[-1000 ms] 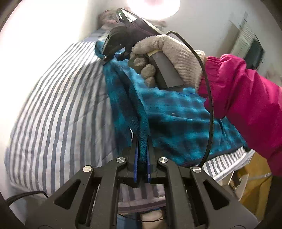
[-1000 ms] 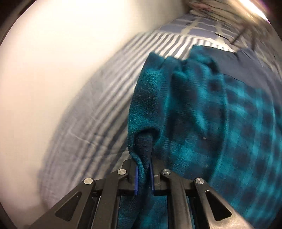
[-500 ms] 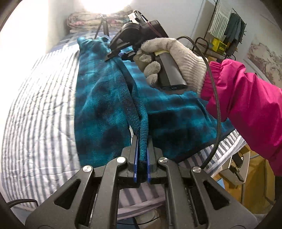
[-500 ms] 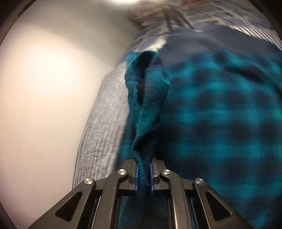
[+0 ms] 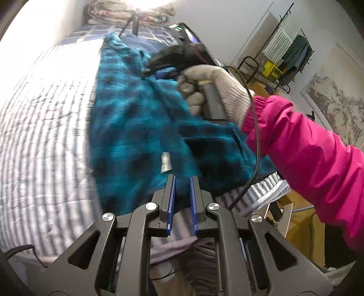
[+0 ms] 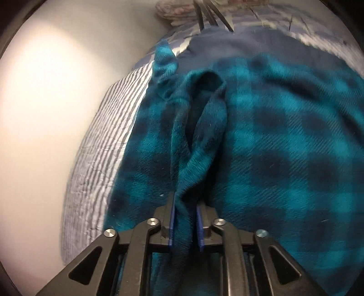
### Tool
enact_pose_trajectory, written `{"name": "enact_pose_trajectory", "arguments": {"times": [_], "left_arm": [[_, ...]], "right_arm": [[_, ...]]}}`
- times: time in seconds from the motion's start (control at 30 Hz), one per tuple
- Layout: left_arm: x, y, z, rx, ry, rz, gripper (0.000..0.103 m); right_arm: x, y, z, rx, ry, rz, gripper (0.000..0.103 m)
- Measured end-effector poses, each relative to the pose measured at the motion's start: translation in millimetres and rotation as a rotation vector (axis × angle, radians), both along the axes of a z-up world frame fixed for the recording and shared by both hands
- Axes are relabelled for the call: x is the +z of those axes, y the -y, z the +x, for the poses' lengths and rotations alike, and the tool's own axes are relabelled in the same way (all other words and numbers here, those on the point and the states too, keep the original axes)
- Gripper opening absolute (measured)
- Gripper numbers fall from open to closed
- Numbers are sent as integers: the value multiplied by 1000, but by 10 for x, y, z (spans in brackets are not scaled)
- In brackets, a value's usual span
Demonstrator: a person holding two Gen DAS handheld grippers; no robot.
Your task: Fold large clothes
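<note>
A teal and dark plaid fleece garment lies folded lengthwise on a striped bed. My left gripper is open at the garment's near hem, with nothing between its blue pads; a white label shows just ahead. My right gripper is seen farther up the garment in the left wrist view, held by a gloved hand. In the right wrist view my right gripper has a fold of the fleece between its slightly parted pads.
A white wall runs along the bed's left side. Folded bedding lies at the head of the bed. A clothes rack and yellow-brown furniture stand to the right of the bed. A pink sleeve crosses the right.
My left gripper has opened and let go of the garment's edge, which now lies flat. My right gripper's pads have parted slightly around the fold. The folded layer has dropped onto the garment.
</note>
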State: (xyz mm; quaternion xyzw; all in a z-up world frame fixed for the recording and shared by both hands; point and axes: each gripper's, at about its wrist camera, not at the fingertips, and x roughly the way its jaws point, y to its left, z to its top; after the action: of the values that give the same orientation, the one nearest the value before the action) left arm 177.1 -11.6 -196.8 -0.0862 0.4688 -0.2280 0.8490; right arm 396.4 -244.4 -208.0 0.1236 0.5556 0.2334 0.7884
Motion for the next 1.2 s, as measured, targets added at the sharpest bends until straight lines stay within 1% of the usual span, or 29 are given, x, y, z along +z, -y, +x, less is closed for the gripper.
{"name": "enact_pose_trajectory", "arguments": {"times": [0.07,0.13,0.2,0.23,0.27,0.3,0.37,0.5,0.57,0.6,0.67,0.73,0.77,0.83,0.87,0.93,1.0,1.03,1.07,1.13,1.17,1.2], "left_arm": [[30,-108,-42,27,27,31,9],[-5,-246,-6,71,21,37,9],[-73,-336,75,116,1,19,9],[-104,-344,109,124,1,26,9],[-147,-336,156,135,5,39,9],[-196,-320,202,143,4,46,9],[-300,-255,271,143,-20,32,9],[-486,-82,318,102,-65,-2,9],[-577,16,335,81,-91,-28,9],[-644,83,342,72,-107,-34,9],[-786,222,340,54,-125,-10,9],[-902,328,323,42,-105,60,9],[-916,353,310,43,-87,74,9],[-873,390,287,31,-72,106,9],[-839,392,275,23,-69,115,9],[-747,364,243,26,-61,114,9],[-572,315,160,42,-19,100,9],[-497,305,128,45,0,99,9],[-414,286,83,46,21,100,9],[-242,240,-6,46,62,105,9],[-168,227,-46,48,81,110,12],[-88,210,-90,49,101,113,19]], "right_arm": [[97,14,-38,-5,32,-35,27],[228,100,-107,-12,58,-40,27],[382,176,-247,3,88,-26,27],[449,173,-334,15,101,-13,28],[467,134,-349,27,106,-4,28],[523,139,-475,46,116,10,28],[557,128,-683,80,127,34,29],[490,55,-1026,143,105,55,29],[418,-11,-1217,168,92,45,36],[391,-30,-1261,171,88,41,36],[226,-61,-1320,174,66,-2,36],[80,-52,-1336,156,40,-39,36],[15,-27,-1332,146,28,-49,35],[-59,48,-1335,127,19,-53,32],[-54,92,-1358,118,17,-45,33],[-13,210,-1387,93,16,-24,36],[138,350,-1492,70,51,0,36],[205,414,-1541,60,76,3,39],[297,509,-1616,40,115,-1,48],[448,715,-1759,0,181,-12,59],[511,823,-1824,-19,205,-22,60],[570,934,-1896,-38,226,-39,60]]}}
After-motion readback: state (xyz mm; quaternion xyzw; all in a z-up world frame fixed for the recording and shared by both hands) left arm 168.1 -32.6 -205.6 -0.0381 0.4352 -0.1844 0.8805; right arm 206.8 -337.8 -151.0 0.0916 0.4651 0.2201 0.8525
